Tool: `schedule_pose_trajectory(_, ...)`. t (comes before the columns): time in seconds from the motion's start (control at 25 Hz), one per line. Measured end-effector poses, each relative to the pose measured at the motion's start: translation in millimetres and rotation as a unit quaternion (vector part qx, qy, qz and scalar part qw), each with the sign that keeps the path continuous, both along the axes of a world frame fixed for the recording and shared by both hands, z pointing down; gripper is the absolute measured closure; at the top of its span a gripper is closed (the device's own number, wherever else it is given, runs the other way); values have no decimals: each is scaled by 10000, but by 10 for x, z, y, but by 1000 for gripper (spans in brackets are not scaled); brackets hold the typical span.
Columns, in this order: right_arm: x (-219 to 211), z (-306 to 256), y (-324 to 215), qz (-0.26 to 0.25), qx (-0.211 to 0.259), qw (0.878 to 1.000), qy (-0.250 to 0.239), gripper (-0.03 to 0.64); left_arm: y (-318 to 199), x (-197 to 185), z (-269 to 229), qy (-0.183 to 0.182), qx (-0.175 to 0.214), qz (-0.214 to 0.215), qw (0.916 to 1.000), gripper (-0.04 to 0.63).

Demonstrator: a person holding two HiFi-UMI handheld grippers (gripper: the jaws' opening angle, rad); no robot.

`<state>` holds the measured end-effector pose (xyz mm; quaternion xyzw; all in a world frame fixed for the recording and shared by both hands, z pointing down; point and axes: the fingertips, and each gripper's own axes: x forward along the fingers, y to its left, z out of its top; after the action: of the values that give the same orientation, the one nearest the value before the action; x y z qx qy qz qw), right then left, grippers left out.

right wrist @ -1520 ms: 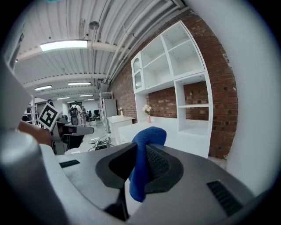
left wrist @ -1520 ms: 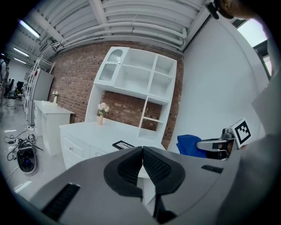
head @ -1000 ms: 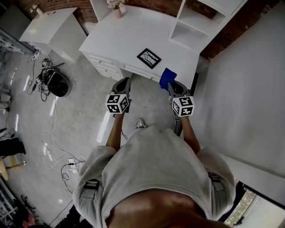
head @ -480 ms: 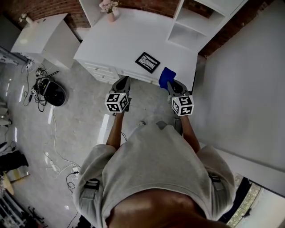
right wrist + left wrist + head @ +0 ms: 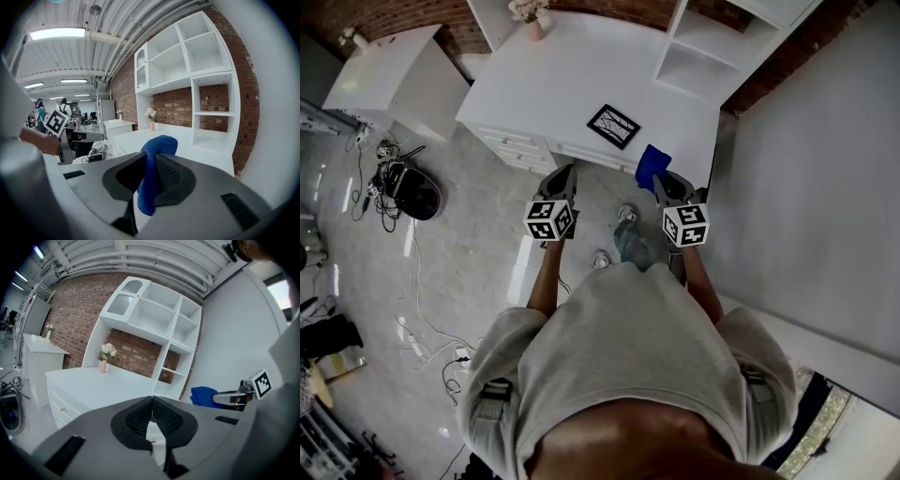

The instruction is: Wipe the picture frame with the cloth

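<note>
A black picture frame (image 5: 613, 126) lies flat on the white desk (image 5: 553, 84), near its front edge. My right gripper (image 5: 660, 178) is shut on a blue cloth (image 5: 652, 166), which bulges above the jaws in the right gripper view (image 5: 157, 159). It hovers at the desk's front edge, right of the frame. My left gripper (image 5: 562, 180) is shut with nothing in it, in front of the desk and left of the frame. The left gripper view shows its pads (image 5: 161, 418) pressed together, and the cloth (image 5: 204, 396) off to the right.
A white shelf unit (image 5: 712, 47) stands on the desk's right end. A pink vase of flowers (image 5: 530, 21) sits at the desk's back left. A second white cabinet (image 5: 394, 70) stands left, with cables and a dark round device (image 5: 412, 192) on the floor. A white wall (image 5: 825, 169) runs close on the right.
The view has shifted slightly as the person steps toward the desk; a foot now shows below the grippers. Both grippers keep their hold and position relative to the desk.
</note>
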<state>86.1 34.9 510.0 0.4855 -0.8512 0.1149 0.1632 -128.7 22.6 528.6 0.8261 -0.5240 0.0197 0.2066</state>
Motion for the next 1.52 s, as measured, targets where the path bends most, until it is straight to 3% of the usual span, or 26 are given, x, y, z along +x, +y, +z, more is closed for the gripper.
schedule_pose_trajectory(0.52,-130,135,-580,-270,-74,9994,-192,554,-446,-151,30,-169,-65,-304,9994,578)
schedule_pose_trajectory(1.12,-33,18,-2064,-744,44,9957,-546,554,-1587,-104,-258,-552,41,-829,9950,578)
schedule_pose_trajectory(1.52,34,-4,-2645,-983,27,9923,-753,554,-1979,-61,-378,-785,47,-1124,9905,578)
